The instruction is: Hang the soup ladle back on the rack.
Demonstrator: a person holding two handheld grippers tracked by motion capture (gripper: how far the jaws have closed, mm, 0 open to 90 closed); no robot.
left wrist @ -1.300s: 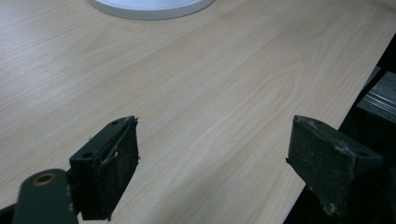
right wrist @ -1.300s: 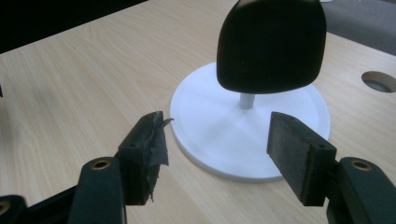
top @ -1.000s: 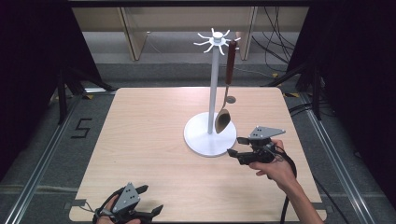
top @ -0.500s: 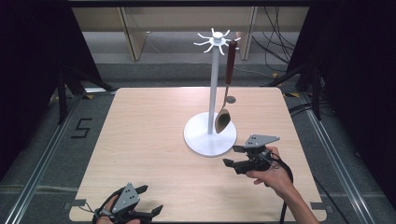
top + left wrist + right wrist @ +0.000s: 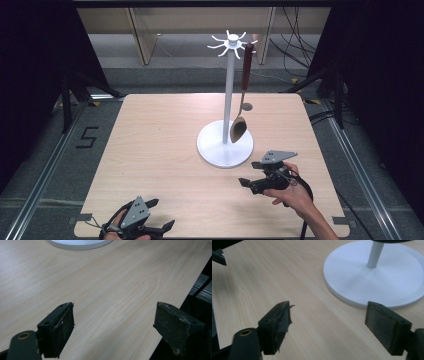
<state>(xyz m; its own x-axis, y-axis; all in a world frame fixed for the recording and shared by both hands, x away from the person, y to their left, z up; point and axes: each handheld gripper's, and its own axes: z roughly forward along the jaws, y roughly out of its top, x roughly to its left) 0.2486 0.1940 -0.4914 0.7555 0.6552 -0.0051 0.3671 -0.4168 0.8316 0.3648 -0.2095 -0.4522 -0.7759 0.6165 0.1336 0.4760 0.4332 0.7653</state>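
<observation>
Fingers (image 5: 384, 325) of my right gripper (image 5: 254, 175) spread empty near the white round-based hook stand (image 5: 225, 145); my left gripper (image 5: 159, 215) gapes over the pale wooden counter (image 5: 150, 135).

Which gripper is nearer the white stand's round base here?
Right. The right gripper sits just off the base, toward the person, jaws open. The left gripper is at the table's near edge, well away, also open.
</observation>
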